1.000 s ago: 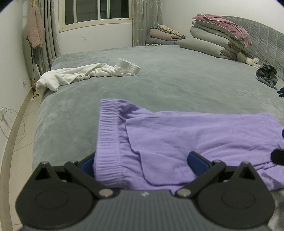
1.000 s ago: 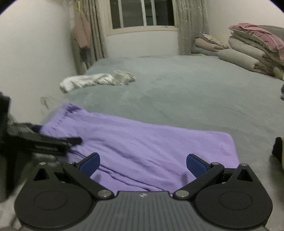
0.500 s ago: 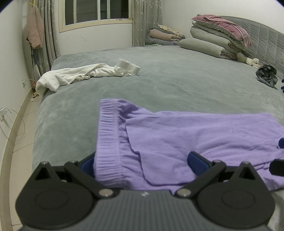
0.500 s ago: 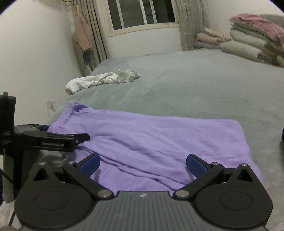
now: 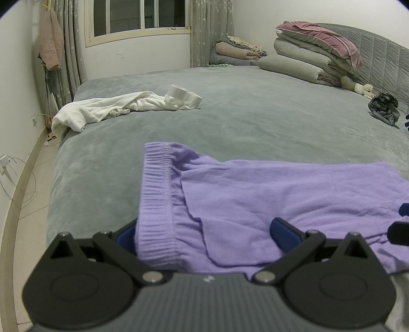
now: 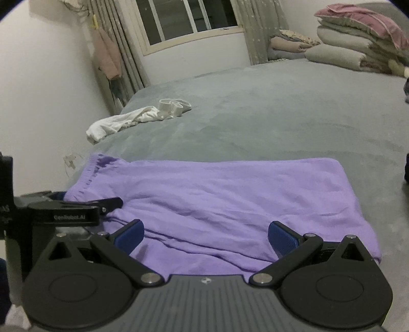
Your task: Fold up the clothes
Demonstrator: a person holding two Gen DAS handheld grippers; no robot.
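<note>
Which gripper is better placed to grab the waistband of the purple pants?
The left gripper, probably. Its open fingers already straddle the ribbed waistband of the pants. The right gripper is open too, but sits over the leg end, away from the waistband.

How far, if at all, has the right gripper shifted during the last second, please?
Yes. The right gripper has swung rightward: the window and the white garment sit further right and lower in its view.

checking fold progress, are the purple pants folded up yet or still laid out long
Still laid out long: the purple pants stretch flat across the bed, waistband at one end, with only a lengthwise overlap showing.
</note>
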